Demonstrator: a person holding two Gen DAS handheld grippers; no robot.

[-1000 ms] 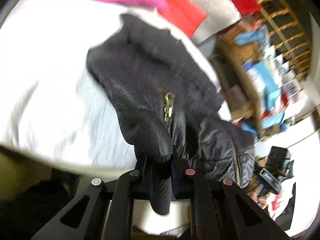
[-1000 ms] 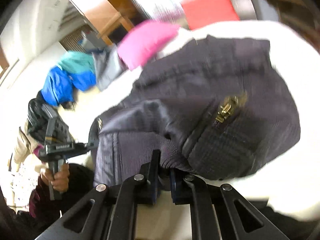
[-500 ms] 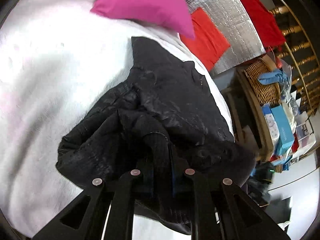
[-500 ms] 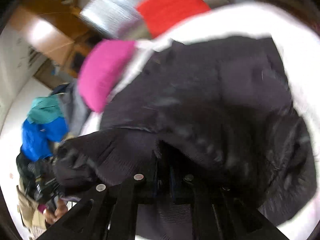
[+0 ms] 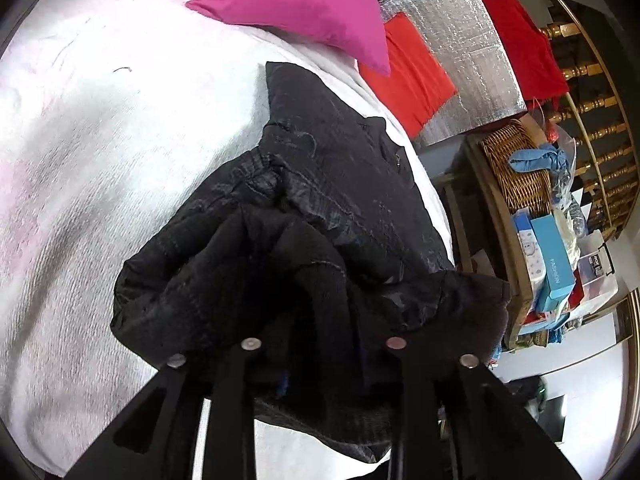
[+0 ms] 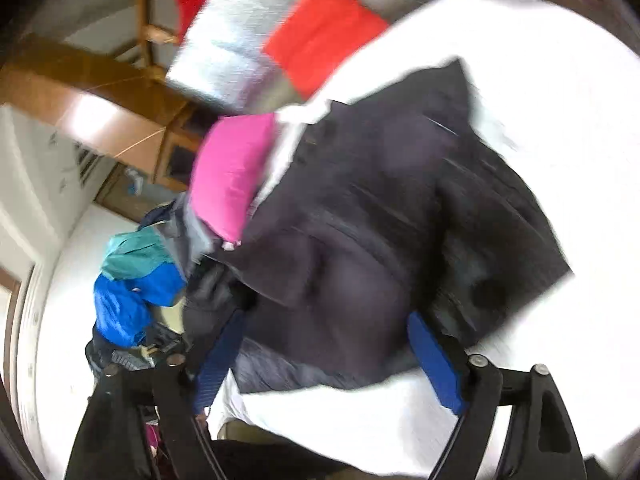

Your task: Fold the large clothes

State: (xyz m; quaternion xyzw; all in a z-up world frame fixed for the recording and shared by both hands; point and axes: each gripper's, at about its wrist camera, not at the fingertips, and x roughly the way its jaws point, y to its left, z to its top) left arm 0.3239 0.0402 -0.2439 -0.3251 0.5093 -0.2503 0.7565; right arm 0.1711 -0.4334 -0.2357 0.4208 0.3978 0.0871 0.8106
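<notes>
My left gripper (image 5: 320, 360) is buried in the bunched hem of the black jacket (image 5: 340, 200) on the white bed (image 5: 100, 140), its jaws hidden, so I cannot tell their state. My right gripper (image 6: 320, 356) hangs with jaws spread. I'd lay that hem flat before letting go.

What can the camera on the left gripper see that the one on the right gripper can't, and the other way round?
Only the left wrist view shows the wicker basket and the boxes stacked beside it. Only the right wrist view shows the blue and teal garment heaped beyond the bed. Both show the black jacket on the white cover, the pink pillow and the red cushion. The left gripper is shut on the jacket; the right gripper is open.
</notes>
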